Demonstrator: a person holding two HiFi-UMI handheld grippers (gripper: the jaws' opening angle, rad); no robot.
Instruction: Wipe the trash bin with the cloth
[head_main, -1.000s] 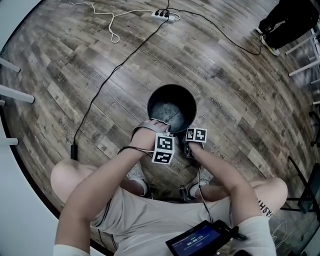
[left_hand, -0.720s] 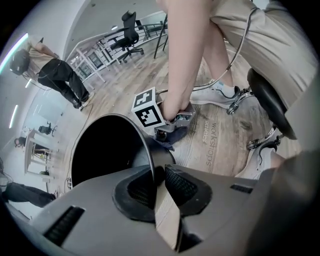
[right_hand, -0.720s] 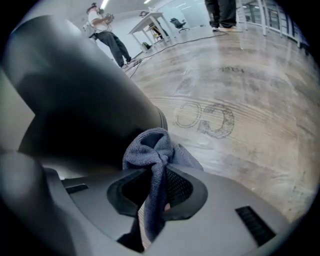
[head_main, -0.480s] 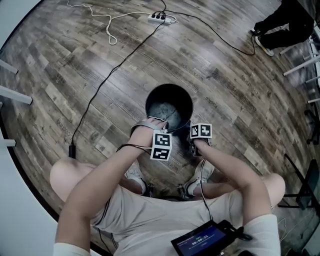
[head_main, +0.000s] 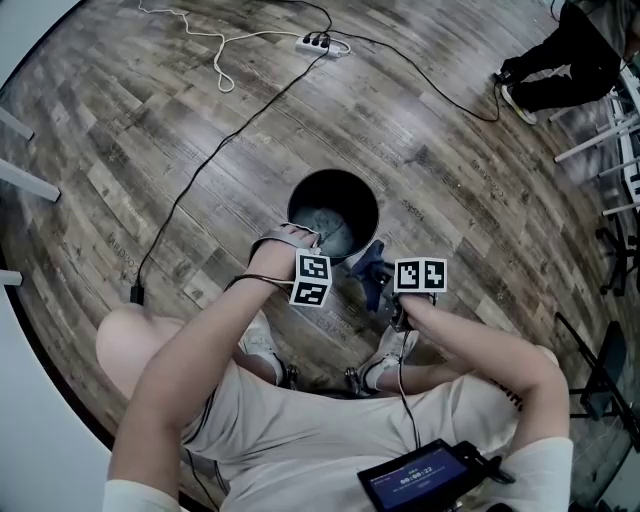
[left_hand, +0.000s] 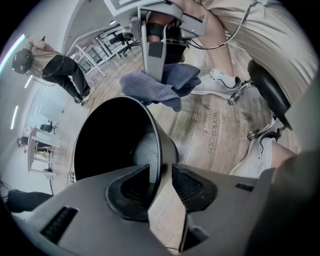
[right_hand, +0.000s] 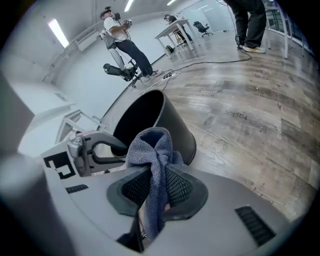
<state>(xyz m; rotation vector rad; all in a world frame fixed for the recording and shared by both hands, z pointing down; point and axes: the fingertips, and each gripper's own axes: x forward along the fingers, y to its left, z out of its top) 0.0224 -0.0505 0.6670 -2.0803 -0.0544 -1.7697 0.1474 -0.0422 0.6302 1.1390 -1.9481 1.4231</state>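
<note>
Black bin (head_main: 333, 212) stood upright on the wood floor (head_main: 200, 150), approx. centre of the head view. L gripper (left_hand: 161, 172) sat at the bin's 7 o'clock edge, one jaw inside the rim, one outside. The jaws had just been opening and stood apart, not squeezing the rim. R gripper (right_hand: 152, 182) hung outside the bin at its 5 o'clock, jaws pinched tight on the blue cloth (head_main: 370, 262), which was bunched above the pads, just beside the bin. Power strip (head_main: 315, 42) lay at 12 o'clock.
</note>
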